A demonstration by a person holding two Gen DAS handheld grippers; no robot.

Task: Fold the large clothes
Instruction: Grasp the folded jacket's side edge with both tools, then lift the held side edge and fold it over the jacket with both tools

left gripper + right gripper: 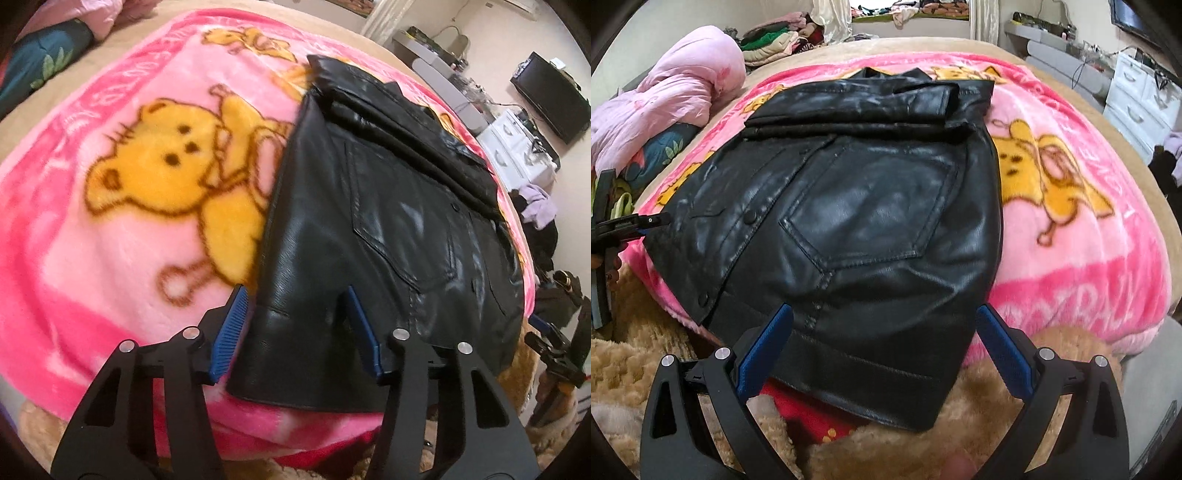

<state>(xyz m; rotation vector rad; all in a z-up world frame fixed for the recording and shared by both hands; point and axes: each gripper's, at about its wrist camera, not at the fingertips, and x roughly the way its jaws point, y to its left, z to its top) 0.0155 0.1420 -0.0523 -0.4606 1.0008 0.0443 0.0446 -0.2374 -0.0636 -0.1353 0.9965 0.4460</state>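
Observation:
A black leather jacket [388,206] [868,206] lies folded on a pink bear-print blanket [110,240] [1071,240], its sleeves laid across the top. My left gripper [295,290] straddles the hem's left corner. One blue pad [364,332] rests on the leather. The other pad [231,328] stands on the blanket just beside the jacket's edge, with a thin gap. My right gripper [884,308] stands wide open around the hem's right corner, pads clear of the leather. The right wrist view shows the left gripper [646,223] at the jacket's left edge.
A tan fuzzy cover [646,362] lies at the bed's near edge below the hem. A pink quilt [665,92] and a pile of clothes [775,40] sit at the far left. White drawers [1137,92] and a dark screen [550,99] stand beside the bed.

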